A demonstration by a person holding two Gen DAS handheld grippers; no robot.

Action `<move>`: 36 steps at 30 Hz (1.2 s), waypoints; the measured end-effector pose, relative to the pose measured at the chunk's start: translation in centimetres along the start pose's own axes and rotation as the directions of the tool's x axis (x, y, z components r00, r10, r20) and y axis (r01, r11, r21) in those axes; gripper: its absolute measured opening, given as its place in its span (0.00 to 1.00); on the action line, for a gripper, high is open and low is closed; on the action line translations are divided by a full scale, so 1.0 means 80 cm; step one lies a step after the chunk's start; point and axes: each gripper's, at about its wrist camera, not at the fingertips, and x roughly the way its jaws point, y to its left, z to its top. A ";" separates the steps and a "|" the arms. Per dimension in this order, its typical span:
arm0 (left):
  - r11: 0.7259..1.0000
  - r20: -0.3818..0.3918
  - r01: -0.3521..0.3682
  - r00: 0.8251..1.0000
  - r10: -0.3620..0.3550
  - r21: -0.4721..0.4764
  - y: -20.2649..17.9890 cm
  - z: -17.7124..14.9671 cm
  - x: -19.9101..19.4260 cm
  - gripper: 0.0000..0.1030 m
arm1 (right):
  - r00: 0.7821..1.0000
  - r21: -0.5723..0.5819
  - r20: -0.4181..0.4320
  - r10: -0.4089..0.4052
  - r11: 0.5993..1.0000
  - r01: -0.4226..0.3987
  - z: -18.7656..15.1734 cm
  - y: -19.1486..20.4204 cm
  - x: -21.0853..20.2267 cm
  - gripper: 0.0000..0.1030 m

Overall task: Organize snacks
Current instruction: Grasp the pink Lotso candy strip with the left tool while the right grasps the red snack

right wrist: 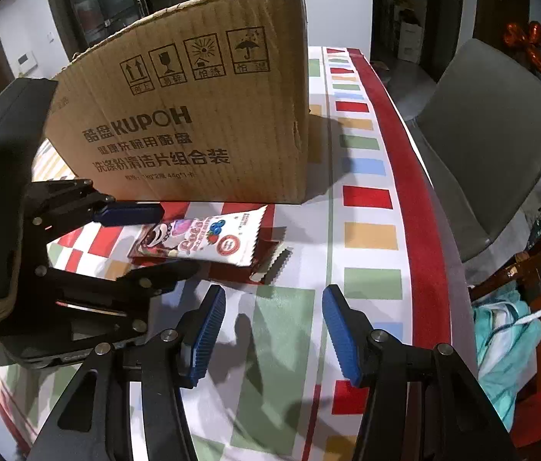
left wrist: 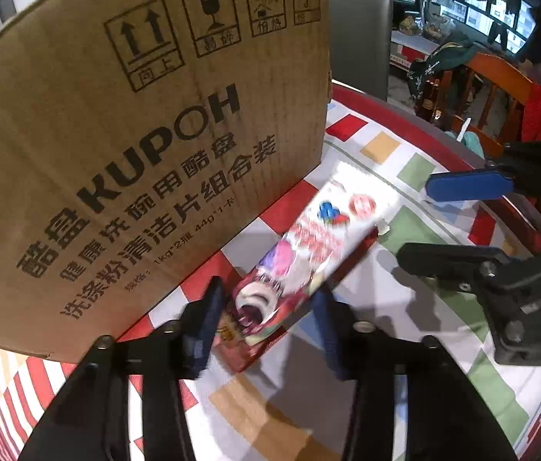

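A white snack packet [left wrist: 320,230] [right wrist: 212,236] with fruit pictures lies on the checked tablecloth [right wrist: 282,345], just in front of a tall cardboard box [left wrist: 116,134] [right wrist: 193,134]. A dark red wrapper [right wrist: 266,265] shows beneath it. My left gripper [left wrist: 266,319] [right wrist: 147,242] points steeply down over the packet's near end, and both blue pads press its long edges. My right gripper [right wrist: 274,330] [left wrist: 443,226] hovers open to the right of the packet, with only tablecloth between its fingers.
The box's printed side stands as a wall close behind the packet. The table's red-bordered edge [right wrist: 416,207] runs along the right. A grey chair [right wrist: 493,134] and a wooden chair [left wrist: 481,88] hung with clothes stand beyond it.
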 end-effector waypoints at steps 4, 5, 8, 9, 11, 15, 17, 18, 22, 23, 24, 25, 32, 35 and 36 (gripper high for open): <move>0.998 0.013 -0.003 1.000 0.003 -0.065 0.007 -0.004 -0.007 0.19 | 1.000 -0.005 -0.001 0.024 1.000 -0.024 0.001 0.003 0.003 0.52; 0.996 0.015 -0.002 1.000 0.004 -0.088 0.010 -0.005 -0.009 0.19 | 0.999 -0.004 -0.002 0.032 0.999 -0.032 0.002 0.004 0.004 0.52; 0.989 0.022 -0.005 1.000 0.008 -0.151 0.012 -0.014 -0.018 0.18 | 0.999 0.003 -0.003 0.053 0.999 -0.053 0.003 0.003 0.006 0.52; 0.987 0.025 -0.006 1.000 0.010 -0.162 0.012 -0.016 -0.021 0.18 | 0.998 0.001 -0.001 0.057 0.998 -0.057 0.004 0.003 0.007 0.52; 0.981 0.034 -0.014 0.999 0.021 -0.195 0.010 -0.023 -0.031 0.17 | 0.998 -0.017 0.004 0.062 0.998 -0.062 0.009 0.004 0.009 0.52; 0.960 0.056 -0.007 0.998 0.023 -0.279 0.013 -0.039 -0.053 0.16 | 0.998 -0.077 0.006 0.055 0.995 -0.055 0.016 0.009 0.008 0.52; 0.948 0.063 -0.020 0.997 0.043 -0.318 0.011 -0.044 -0.060 0.15 | 0.999 -0.123 0.004 0.050 0.991 -0.049 0.021 0.014 0.009 0.52; 0.942 0.068 -0.032 0.996 0.058 -0.335 0.010 -0.049 -0.065 0.15 | 0.999 -0.149 0.001 0.045 0.988 -0.045 0.024 0.018 0.011 0.52; 0.916 0.072 -0.028 0.995 0.063 -0.401 0.005 -0.062 -0.072 0.13 | 0.999 -0.270 -0.022 0.029 0.962 -0.034 0.035 0.031 0.028 0.52; 0.908 0.076 -0.021 0.995 0.058 -0.419 0.004 -0.064 -0.073 0.13 | 0.999 -0.296 -0.029 0.024 0.955 -0.032 0.037 0.036 0.032 0.52; 0.900 0.077 -0.011 0.996 0.049 -0.436 0.005 -0.069 -0.073 0.13 | 0.999 -0.316 -0.036 0.026 0.948 -0.036 0.038 0.040 0.035 0.52; 0.894 0.078 -0.004 0.996 0.043 -0.448 0.005 -0.071 -0.073 0.13 | 0.999 -0.332 -0.046 0.027 0.942 -0.041 0.040 0.043 0.039 0.52; 0.871 0.084 0.020 0.996 0.025 -0.491 0.003 -0.078 -0.072 0.13 | 0.994 -0.360 -0.104 0.028 0.931 -0.064 0.043 0.053 0.062 0.34; 0.871 0.095 0.009 0.995 0.043 -0.491 0.004 -0.081 -0.080 0.12 | 0.993 -0.343 -0.108 0.046 0.936 -0.081 0.040 0.052 0.060 0.22; 0.870 0.100 0.011 0.994 0.044 -0.492 0.005 -0.082 -0.084 0.13 | 0.993 -0.337 -0.105 0.047 0.938 -0.080 0.038 0.052 0.058 0.22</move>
